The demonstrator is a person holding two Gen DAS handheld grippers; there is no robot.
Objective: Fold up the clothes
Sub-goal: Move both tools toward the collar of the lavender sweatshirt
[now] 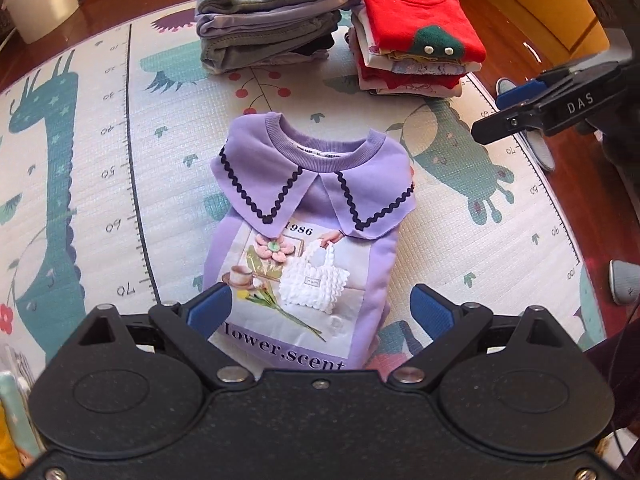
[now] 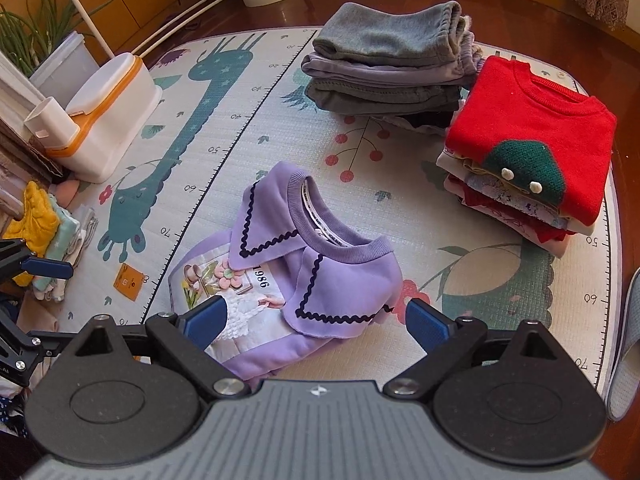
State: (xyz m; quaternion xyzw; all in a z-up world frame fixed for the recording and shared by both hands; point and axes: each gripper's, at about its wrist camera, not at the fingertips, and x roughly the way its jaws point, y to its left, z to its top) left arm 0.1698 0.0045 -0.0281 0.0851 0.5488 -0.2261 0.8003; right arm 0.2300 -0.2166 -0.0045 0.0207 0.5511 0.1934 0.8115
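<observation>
Foam play mat (image 2: 248, 128), pale and printed with a teal giraffe and a height ruler, covered the wooden floor and carried everything the task had produced. Two finished stacks stood at its far side: a tall pile of folded grey and lilac trousers (image 2: 388, 76), and just beside it a pile of folded tops capped by a red knitted sweater with a green patch (image 2: 536, 136). Both looked squared off and done.

Nearer the cameras, in the middle of the mat and well apart from those stacks, lay the lilac sweatshirt with a scalloped black-trimmed collar and a printed flower picture (image 1: 308, 216). It was already folded into a compact rectangle, sleeves tucked out of sight, collar uppermost; by my reading only its transfer to the tops pile remained.

At the mat's left edge a loose heap of small yellow and pale green garments (image 2: 44, 232) sat unfolded, so more work seemed to be waiting.

Above the near end of the sweatshirt, the left hand-held gripper (image 1: 320, 312) had its blue pads spread wide and nothing pinched between them. The right hand-held gripper (image 2: 316, 320) was likewise apart and empty, hovering over the sweatshirt's collar side.
</observation>
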